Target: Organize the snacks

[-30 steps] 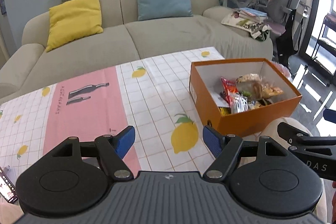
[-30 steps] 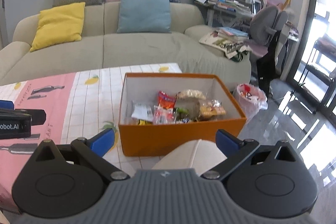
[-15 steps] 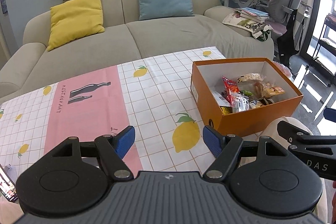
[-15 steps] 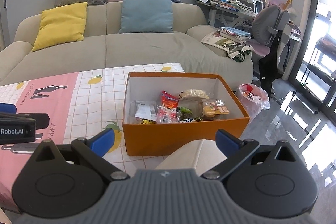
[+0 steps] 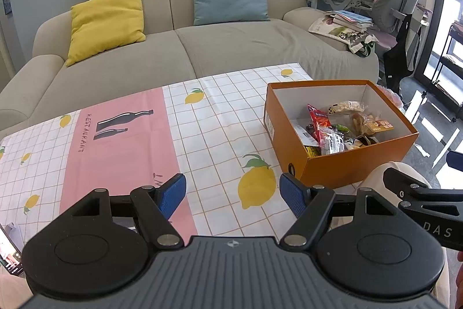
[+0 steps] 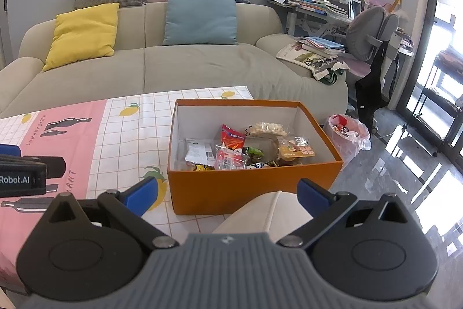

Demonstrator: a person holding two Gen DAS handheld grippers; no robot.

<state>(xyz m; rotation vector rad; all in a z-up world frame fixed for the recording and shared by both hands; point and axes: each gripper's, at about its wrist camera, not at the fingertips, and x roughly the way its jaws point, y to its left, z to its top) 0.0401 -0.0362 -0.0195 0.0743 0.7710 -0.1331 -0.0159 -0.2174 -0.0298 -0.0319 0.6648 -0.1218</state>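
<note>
With the left claw (image 5: 233,194) and right claw (image 6: 227,194) both wide and empty, the snack packets (image 6: 246,149) in the orange box (image 6: 254,190) on the bench (image 5: 202,135) appear light, crinkly and slippery: pinch a sealed edge.

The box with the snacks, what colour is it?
The snack box is orange outside, white inside; clearest in the right wrist view.

Your orange box (image 5: 351,168) is hiding the lower halves of the snack packets (image 5: 332,132) behind its near wall; their print is reading too small to make out. Your knee (image 6: 266,215) is covering the table's near edge under the right gripper (image 6: 228,196). A phone-like object (image 5: 8,254) is running off the left wrist view's left edge. The pink bin bag (image 6: 347,132) is sitting partly behind the box corner.
</note>
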